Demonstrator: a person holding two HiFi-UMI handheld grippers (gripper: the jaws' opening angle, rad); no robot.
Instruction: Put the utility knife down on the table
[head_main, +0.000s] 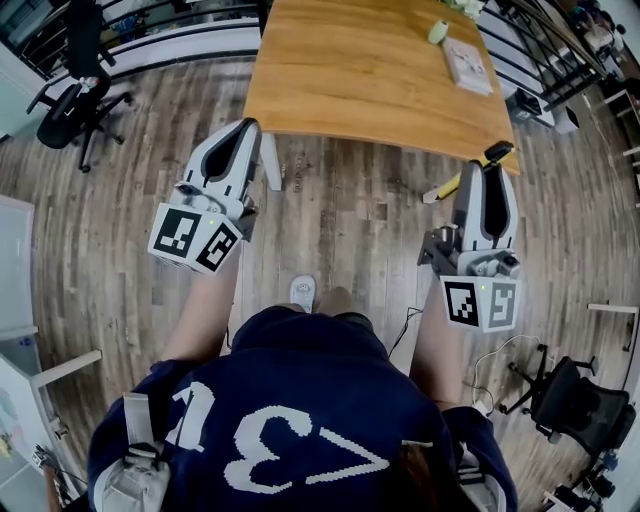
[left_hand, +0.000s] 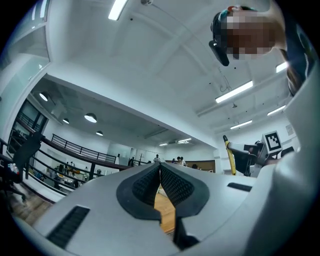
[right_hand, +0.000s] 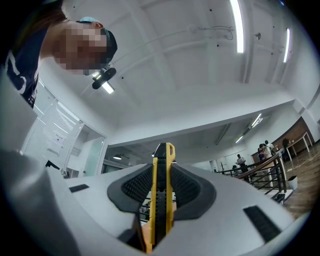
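Utility knife (right_hand: 161, 200), yellow with black slider, clamped between right gripper (right_hand: 162, 169) fingers (right_hand: 190, 189).

Bright, even light from ceiling strip lights (right_hand: 239, 25); fisheye edges bend and darken, shadows seemingly faint.

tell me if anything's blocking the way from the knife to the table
Nothing visible does. The right gripper is shut on the utility knife by the table's near right corner, and the wood ahead of it is bare. A booklet and a small pale-green object lie only toward the far right end.
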